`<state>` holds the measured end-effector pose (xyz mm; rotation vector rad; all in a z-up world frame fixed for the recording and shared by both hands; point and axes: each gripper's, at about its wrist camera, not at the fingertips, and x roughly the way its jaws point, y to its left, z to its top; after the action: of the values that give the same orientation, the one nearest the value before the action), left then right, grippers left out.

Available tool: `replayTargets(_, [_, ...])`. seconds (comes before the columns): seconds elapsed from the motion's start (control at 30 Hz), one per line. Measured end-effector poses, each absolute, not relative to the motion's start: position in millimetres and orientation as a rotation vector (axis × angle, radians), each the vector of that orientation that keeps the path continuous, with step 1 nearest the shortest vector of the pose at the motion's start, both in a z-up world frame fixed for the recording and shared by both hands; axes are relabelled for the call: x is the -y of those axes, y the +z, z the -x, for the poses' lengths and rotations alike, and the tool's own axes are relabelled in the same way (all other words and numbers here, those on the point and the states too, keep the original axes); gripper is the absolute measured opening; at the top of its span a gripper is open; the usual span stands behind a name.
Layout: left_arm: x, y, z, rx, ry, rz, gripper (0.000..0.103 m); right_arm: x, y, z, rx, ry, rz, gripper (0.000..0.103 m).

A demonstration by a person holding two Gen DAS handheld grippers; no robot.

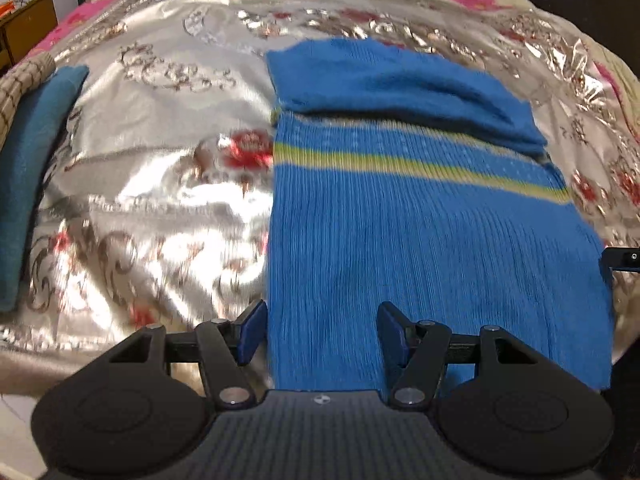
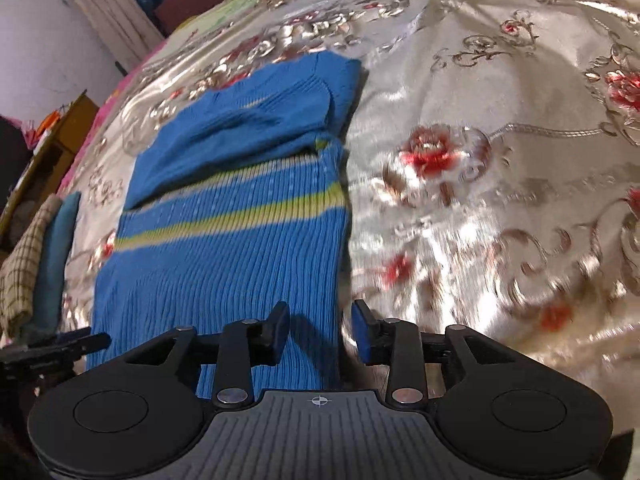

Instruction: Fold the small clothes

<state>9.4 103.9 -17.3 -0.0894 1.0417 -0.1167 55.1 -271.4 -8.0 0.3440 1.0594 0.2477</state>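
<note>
With both grippers at the near hem, I read the scene like this:

Sweater: the blue ribbed sweater (image 1: 420,240) lies flat on the bedspread (image 1: 160,200), its yellow-green stripe (image 1: 400,162) running across the chest.

Done so far: a sleeve or the top part (image 1: 400,84) is already folded across the upper body, and the side edges look straight, so I judge the narrowing folds finished.

Left to do: as I judge it, the hem still has to go up toward the collar, perhaps once more after that, and then the bundle joins the pile.

Left gripper: my left gripper (image 1: 322,334) has its fingers spread wide, straddling the sweater's left edge at the hem; the left pad (image 1: 252,332) sits just off the cloth, the other over it. Nothing is pinched yet.

Right gripper: my right gripper (image 2: 320,332) is likewise spread, straddling the right edge near the hem, one finger (image 2: 276,332) over the knit, the other over the bedspread. No grip yet.

Pile: a teal folded piece (image 1: 28,184) and a checked cloth (image 2: 20,264) lie at the far left of the bed, well apart from the sweater.

Risk: the knit is soft and the satin slick, so I expect the layers could slide when lifted.
</note>
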Motion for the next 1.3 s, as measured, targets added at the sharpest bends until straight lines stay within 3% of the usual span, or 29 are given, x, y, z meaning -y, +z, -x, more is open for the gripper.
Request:
replayTargets(0.47, [-118, -21, 1, -1.156, -0.142, 0.119, 0.065, 264, -23, -27, -1.249, 0.326, -0.364, 0.035])
replayTargets(0.77, [-124, -24, 0, -1.188, -0.153, 0.163, 0.063, 260, -27, -30, -1.274, 0.349, -0.38, 0.04])
replayTargets(1.03, [-125, -23, 2, -1.222, -0.226, 0.249, 0.045, 267, -30, -31, -1.281, 0.358, -0.449, 0.039])
replayTargets(1.3, [-127, -27, -1, -1.24, -0.228, 0.282, 0.043, 271, -34, -34, -1.283, 0.353, -0.507, 0.033])
